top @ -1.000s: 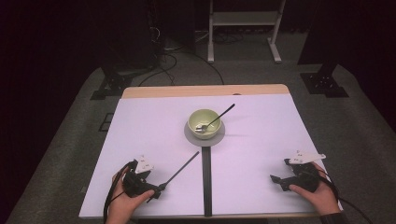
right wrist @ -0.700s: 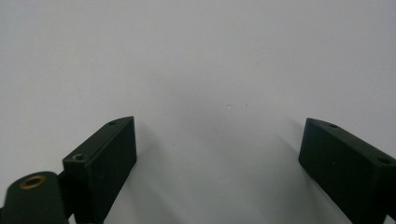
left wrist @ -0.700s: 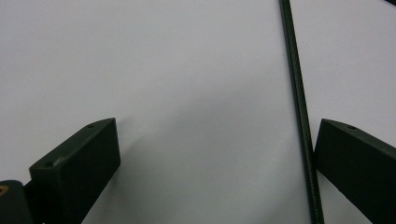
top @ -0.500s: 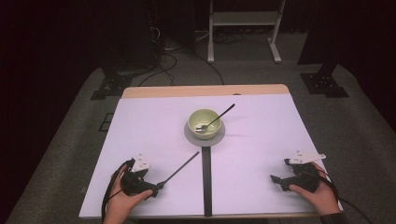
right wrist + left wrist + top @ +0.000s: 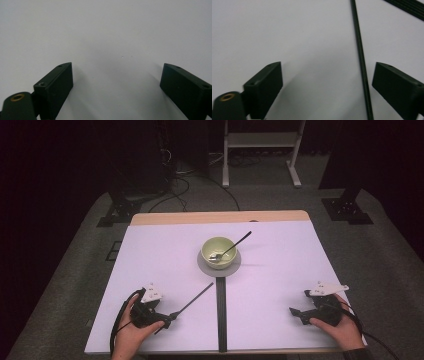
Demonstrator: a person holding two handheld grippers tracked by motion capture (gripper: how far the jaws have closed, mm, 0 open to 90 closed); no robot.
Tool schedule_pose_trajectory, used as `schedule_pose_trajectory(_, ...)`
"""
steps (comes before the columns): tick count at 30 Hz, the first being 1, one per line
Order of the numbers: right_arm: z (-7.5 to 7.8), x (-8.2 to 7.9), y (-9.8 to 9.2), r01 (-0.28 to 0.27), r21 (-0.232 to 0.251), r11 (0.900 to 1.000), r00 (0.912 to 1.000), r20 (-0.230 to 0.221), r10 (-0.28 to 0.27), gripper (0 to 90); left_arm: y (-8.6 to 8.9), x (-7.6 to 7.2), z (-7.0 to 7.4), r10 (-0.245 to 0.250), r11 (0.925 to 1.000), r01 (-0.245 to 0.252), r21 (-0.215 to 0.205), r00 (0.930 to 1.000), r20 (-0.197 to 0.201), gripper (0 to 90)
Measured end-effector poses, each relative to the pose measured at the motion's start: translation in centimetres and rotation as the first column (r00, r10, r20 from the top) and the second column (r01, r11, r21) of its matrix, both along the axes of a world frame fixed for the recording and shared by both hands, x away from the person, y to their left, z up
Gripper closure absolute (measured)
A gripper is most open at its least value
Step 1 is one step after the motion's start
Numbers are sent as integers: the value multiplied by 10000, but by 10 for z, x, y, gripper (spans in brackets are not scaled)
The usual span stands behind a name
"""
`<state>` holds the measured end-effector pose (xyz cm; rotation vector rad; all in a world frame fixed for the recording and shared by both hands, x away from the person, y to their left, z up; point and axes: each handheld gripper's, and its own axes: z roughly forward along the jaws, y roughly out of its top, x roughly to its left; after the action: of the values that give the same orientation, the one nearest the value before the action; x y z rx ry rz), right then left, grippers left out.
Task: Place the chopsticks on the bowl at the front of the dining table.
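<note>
Left gripper point(image 5: 167, 317): rests low on the white table point(image 5: 150, 255) at the near left, in the person's left hand point(image 5: 131, 336). A thin black rod point(image 5: 192, 300), probably a utensil handle, lies flat on the table, its near end between the jaws and the rest slanting away toward the bowl. In the left gripper view the rod point(image 5: 361, 62) runs close beside the right-hand jaw without visible contact. The jaws have just been closing a little on it but stand wide, not yet clamped. Step in hand, as judged: taking hold of the rod. The next move calls for closing fully on the thin shaft, which could slip or roll from a loose pinch, before any lift.

Black strip point(image 5: 221, 315): a dark band down the table's middle, just right of the rod's far end.

Bowl point(image 5: 219, 251): pale green, upright on a round grey mat point(image 5: 220, 266) at table centre, well apart from both grippers. Contents: one spoon point(image 5: 231, 248), its head inside the bowl and its dark handle leaning over the far-right rim. Nothing else can be made out in it.

Right gripper point(image 5: 295, 311): rests at the near right in the right hand point(image 5: 340, 327). Jaws spread, nothing between them but bare table point(image 5: 120, 37). Idle, by the look of it.
</note>
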<state>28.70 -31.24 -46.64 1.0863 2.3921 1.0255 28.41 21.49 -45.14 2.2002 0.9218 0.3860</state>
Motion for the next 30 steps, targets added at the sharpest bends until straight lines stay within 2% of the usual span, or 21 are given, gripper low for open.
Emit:
schedule_pose_trajectory(5, 0, 0, 0, 0, 1, 10000, 10000, -3, 0, 99, -4, 4, 1, -145, 9997, 141, -199, 9997, -195, 144)
schedule_pose_trajectory(7, 0, 0, 0, -1, -1, 10000, 10000, 0, 1, 99, -6, 5, 2, -192, 9995, 188, -267, 9997, -155, 203)
schedule_pose_trajectory(15, 0, 0, 0, -5, -9, 10000, 10000, 9, 5, 99, -13, 11, 6, -272, 9980, 261, -580, 9994, -192, 279)
schedule_pose_trajectory(30, 0, 0, 0, -1, -5, 10000, 10000, 8, 1, 99, -27, 22, 5, -343, 9962, 321, -810, 9991, -264, 328)
